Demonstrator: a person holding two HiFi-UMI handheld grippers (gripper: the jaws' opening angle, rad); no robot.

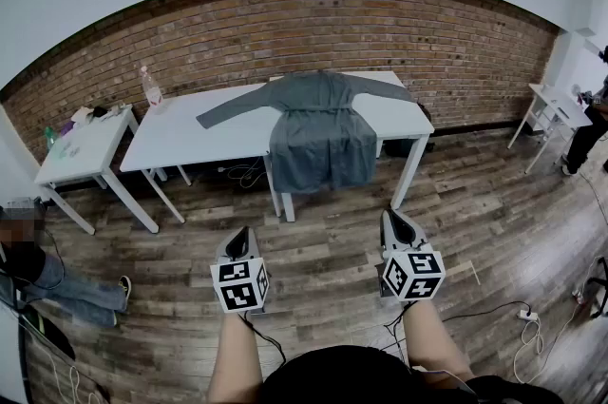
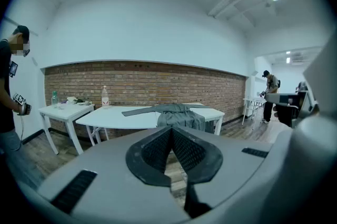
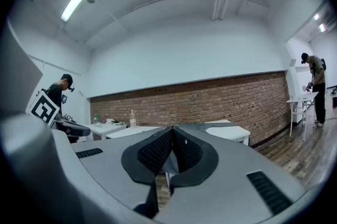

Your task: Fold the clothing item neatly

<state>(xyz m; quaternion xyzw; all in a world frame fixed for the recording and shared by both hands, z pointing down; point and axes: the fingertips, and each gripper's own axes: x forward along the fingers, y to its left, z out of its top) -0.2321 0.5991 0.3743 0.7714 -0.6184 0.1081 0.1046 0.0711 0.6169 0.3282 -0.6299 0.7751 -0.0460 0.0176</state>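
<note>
Grey long-sleeved garment [image 1: 318,131] lies on white table [image 1: 185,141], sleeves spread to either side, lower half hanging over the front edge. Left gripper [image 1: 240,239] and right gripper [image 1: 393,223]: jaws pressed together, nothing between them, both well apart from the table.

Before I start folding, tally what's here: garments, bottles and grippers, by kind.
Grey long-sleeved garment: 1
Bottles: 2 (clear bottle, green bottle)
Grippers: 2 (left gripper, right gripper, both shut and empty)
Total: 5
</note>
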